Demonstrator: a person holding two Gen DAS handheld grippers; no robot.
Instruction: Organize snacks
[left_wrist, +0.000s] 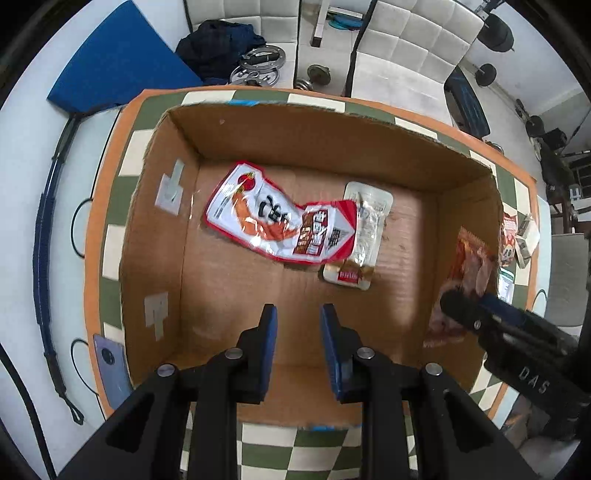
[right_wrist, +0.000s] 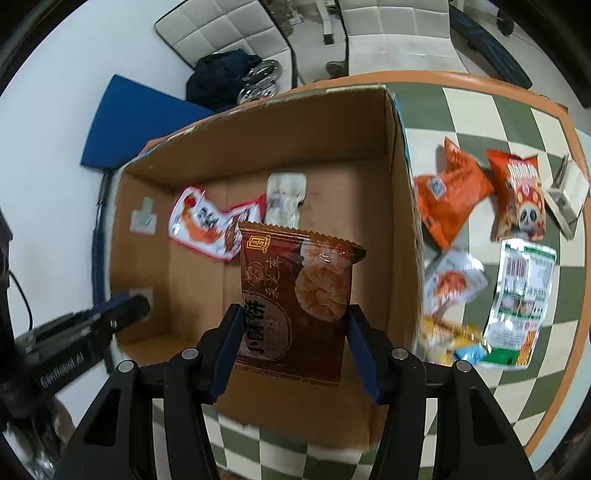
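"DAS" on the right hand-held gripper (left_wrist: 458, 301); "GenRobot.AI" on the left hand-held gripper (right_wrist: 135, 306)

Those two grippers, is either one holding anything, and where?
The right gripper holds a brown snack packet by its lower side edges, above the cardboard box. The left gripper holds nothing.

Even daylight, strong fisheye bending at edges, slight blur

We see a green-and-cream checkered table (right_wrist: 476, 107) with an orange rim. On it sit an open cardboard box (right_wrist: 402, 206), loose snack packets (right_wrist: 450, 192) just right of it, and a phone (left_wrist: 110, 369) at the box's left.
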